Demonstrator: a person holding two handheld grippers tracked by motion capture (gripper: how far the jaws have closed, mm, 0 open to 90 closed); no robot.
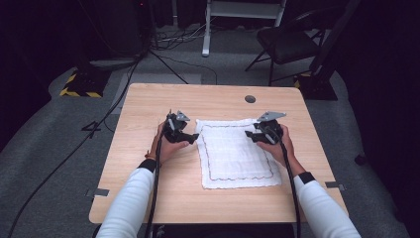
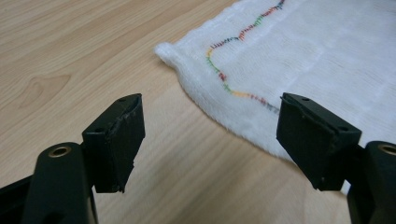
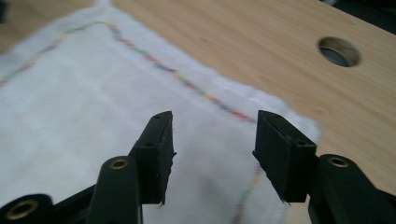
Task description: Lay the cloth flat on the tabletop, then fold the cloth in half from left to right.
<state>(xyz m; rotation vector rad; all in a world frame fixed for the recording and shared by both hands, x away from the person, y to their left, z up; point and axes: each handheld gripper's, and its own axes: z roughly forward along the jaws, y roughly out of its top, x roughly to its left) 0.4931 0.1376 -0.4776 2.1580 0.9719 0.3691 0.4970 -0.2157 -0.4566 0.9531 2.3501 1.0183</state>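
The white cloth [image 1: 236, 153] lies flat mid-table [image 1: 148, 198] between the hands, its far corners just ahead of each set of tongs, left tongs [image 1: 192, 137] and right tongs [image 1: 249, 135] both apart and empty, equally near.

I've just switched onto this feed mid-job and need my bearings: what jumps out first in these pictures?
A white cloth with a multicoloured stitched border lies spread flat in the middle of the wooden table. The left gripper sits at the cloth's far left corner and the right gripper at its far right corner, both with jaws open and nothing between them. A round hole marks the table's far edge.
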